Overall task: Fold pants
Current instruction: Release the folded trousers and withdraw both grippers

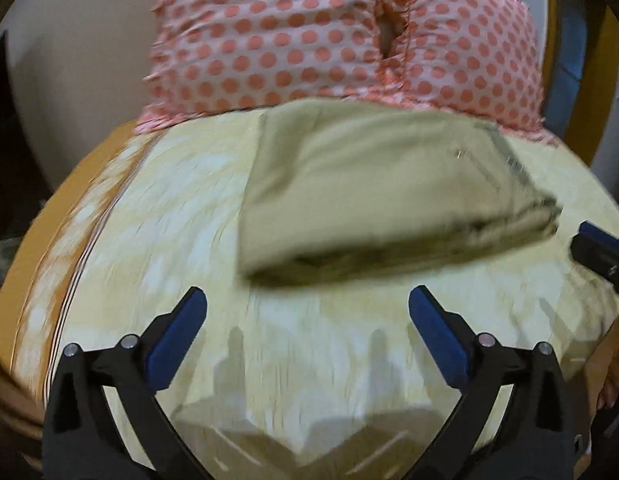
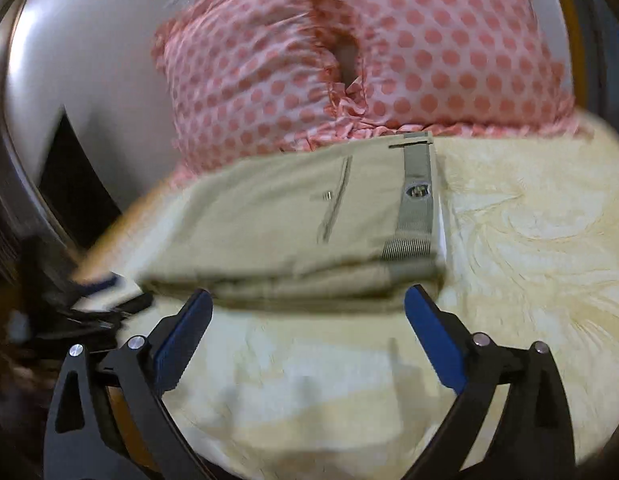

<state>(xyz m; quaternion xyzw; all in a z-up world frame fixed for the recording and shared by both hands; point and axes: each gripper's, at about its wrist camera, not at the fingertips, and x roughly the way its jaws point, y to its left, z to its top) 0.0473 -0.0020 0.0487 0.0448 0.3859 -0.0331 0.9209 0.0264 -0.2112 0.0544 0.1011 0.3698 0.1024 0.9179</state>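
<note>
The khaki pants point(image 1: 373, 188) lie folded into a thick rectangular stack on the cream patterned bedspread point(image 1: 157, 240). In the right wrist view the pants point(image 2: 293, 220) show their waistband with a button at the right end. My left gripper point(image 1: 307, 300) is open and empty, hovering just in front of the stack's near edge. My right gripper point(image 2: 307, 300) is open and empty, its fingertips right at the stack's near edge. The right gripper's tip shows at the right edge of the left wrist view point(image 1: 597, 248). The left gripper appears blurred at the left of the right wrist view point(image 2: 97, 292).
Two pink pillows with coral polka dots point(image 1: 341, 36) stand behind the pants against the headboard; they also show in the right wrist view point(image 2: 369, 56). The bed's orange edge point(image 1: 41, 232) falls away at the left. A white wall point(image 1: 77, 64) is beyond.
</note>
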